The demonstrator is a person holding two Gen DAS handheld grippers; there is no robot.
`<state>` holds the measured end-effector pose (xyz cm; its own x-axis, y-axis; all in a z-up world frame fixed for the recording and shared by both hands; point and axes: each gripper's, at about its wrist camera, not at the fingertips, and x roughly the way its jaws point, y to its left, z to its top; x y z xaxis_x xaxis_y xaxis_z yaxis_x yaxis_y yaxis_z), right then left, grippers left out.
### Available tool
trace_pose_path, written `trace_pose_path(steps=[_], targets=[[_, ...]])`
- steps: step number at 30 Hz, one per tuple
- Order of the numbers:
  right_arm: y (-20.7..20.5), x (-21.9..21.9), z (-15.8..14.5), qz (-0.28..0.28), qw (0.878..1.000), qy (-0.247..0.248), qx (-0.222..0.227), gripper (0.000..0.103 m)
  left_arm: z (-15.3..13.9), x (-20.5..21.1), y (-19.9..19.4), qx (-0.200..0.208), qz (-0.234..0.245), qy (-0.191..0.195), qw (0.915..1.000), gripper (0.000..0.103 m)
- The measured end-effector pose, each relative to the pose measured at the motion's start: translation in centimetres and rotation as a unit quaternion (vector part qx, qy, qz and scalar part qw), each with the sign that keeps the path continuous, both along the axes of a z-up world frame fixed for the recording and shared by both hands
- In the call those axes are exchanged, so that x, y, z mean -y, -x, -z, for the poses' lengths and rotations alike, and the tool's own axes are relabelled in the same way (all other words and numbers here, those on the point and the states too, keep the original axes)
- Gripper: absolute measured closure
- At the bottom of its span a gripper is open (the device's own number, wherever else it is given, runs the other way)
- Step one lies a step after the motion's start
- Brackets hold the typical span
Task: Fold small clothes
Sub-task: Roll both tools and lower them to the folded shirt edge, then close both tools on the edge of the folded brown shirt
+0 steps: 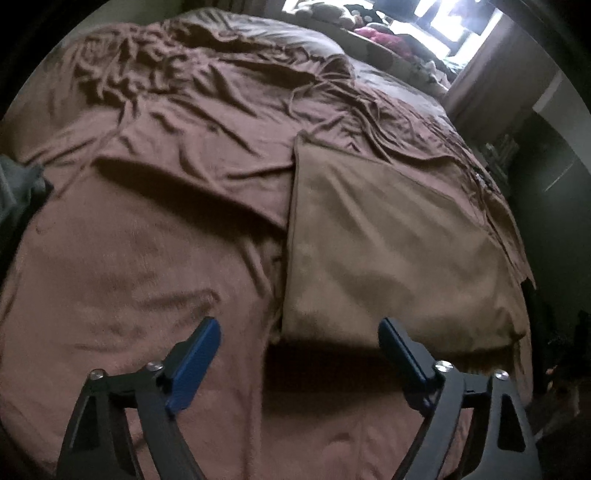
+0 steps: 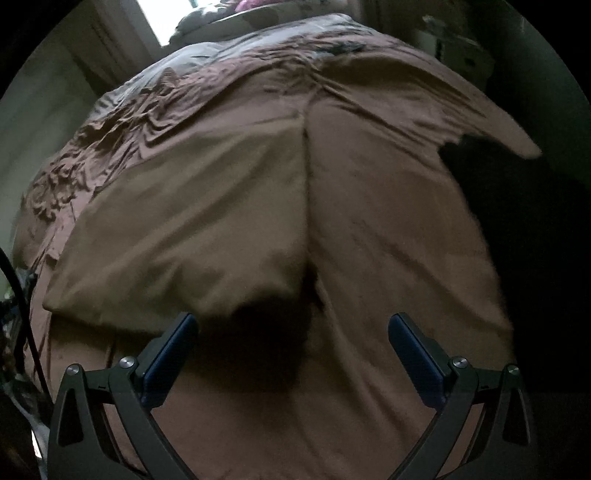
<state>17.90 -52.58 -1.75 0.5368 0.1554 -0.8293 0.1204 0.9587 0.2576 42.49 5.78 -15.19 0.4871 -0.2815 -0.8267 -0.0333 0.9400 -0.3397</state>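
Setting: we look down on a wide bed (image 1: 122, 280) covered with a reddish-brown sheet, smooth close to us and heavily creased toward the far end.
Task item: a tan, flat-folded rectangular cloth (image 1: 388, 236) lies on the sheet; in the left wrist view it sits to the right of centre, one long edge running away from us and its near edge just ahead of the right-hand finger.
Same item, other view: in the right wrist view we see the tan cloth (image 2: 192, 221) left of centre, its near edge just beyond the left-hand finger, with a dark shadow under its near right corner.
Left gripper (image 1: 299, 332): we see its jaws standing wide apart with nothing between them; the blue pads (image 1: 195, 365) hang above bare sheet and touch no fabric that we can make out.
Right gripper (image 2: 293, 326): its jaws are also spread wide and empty, poised over the sheet beside the near edge of the cloth.
Sheet detail: in the left wrist view a folded-back flap of the brown sheet (image 1: 192, 177) lies to the left of the tan cloth, its edge meeting the cloth's long side.
Surroundings: a bright window (image 1: 454, 18) glows beyond the far end of the bed, with a blurred pink heap (image 1: 380, 37) beneath it; we cannot tell what that heap is.
Sharpness: both views are soft and dim, so fine seams on the cloth stay unreadable.
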Motion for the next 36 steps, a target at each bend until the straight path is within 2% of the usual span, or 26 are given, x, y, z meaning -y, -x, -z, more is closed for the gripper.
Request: trace_pose_path(steps=[3,5,6,8,11,15,18,25,28,30,31,32,33,34,35,36], targets=[[0.6,0.7,0.7,0.007,0.999,-0.039,0.003,0.011,1.0,-0.6,0.3,-0.01,-0.013,0.024,0.9996,0.035],[0.9,1.3,1.4,0.013,0.998,-0.065,0.002,0.025,1.5,-0.8,0.5,-0.014,-0.021,0.038,0.9989,0.042],[1.1,1.5,1.7,0.017,0.997,-0.078,0.001,0.028,1.6,-0.9,0.6,-0.013,-0.025,0.043,0.9987,0.047],[1.5,2.2,2.3,0.025,0.995,-0.093,0.001,0.036,1.4,-0.9,1.1,0.001,-0.037,0.041,0.9985,0.049],[1.7,3.0,3.0,0.042,0.991,-0.124,0.004,0.039,1.6,-0.8,1.4,0.004,-0.041,0.054,0.9977,0.049],[2.2,3.6,4.2,0.059,0.984,-0.169,0.005,0.039,2.9,-0.5,1.3,-0.018,-0.044,0.08,0.9957,0.049],[2.1,4.0,5.3,0.07,0.975,-0.209,0.007,0.039,4.2,-0.4,1.2,-0.029,-0.048,0.127,0.9903,0.049],[1.4,4.1,7.2,0.074,0.943,-0.322,0.028,0.039,5.8,-0.5,1.1,-0.04,-0.074,0.182,0.9796,0.049],[0.6,4.2,8.7,0.093,0.933,-0.348,0.021,0.039,6.3,-0.5,0.8,-0.039,-0.084,0.188,0.9778,0.049],[0.2,4.7,9.6,0.113,0.93,-0.349,0.021,0.039,6.7,-0.6,0.6,-0.041,-0.094,0.189,0.9767,0.049],[0.1,5.1,10.0,0.125,0.927,-0.353,0.025,0.039,7.0,-0.8,0.4,-0.041,-0.1,0.191,0.9757,0.053],[0.0,5.3,10.2,0.134,0.924,-0.358,0.03,0.043,7.1,-1.0,0.4,-0.041,-0.105,0.193,0.9746,0.057],[-0.2,5.9,10.4,0.143,0.923,-0.356,0.034,0.048,7.3,-1.3,0.4,-0.041,-0.112,0.195,0.9736,0.065],[-0.3,6.0,10.3,0.146,0.925,-0.348,0.036,0.058,7.5,-1.5,0.3,-0.04,-0.117,0.195,0.9729,0.076],[-0.4,6.4,10.2,0.15,0.929,-0.337,0.038,0.068,7.5,-1.7,0.3,-0.04,-0.12,0.195,0.9727,0.082],[-0.2,6.5,10.0,0.151,0.93,-0.332,0.041,0.074,7.6,-1.8,0.2,-0.039,-0.12,0.195,0.9727,0.09]])
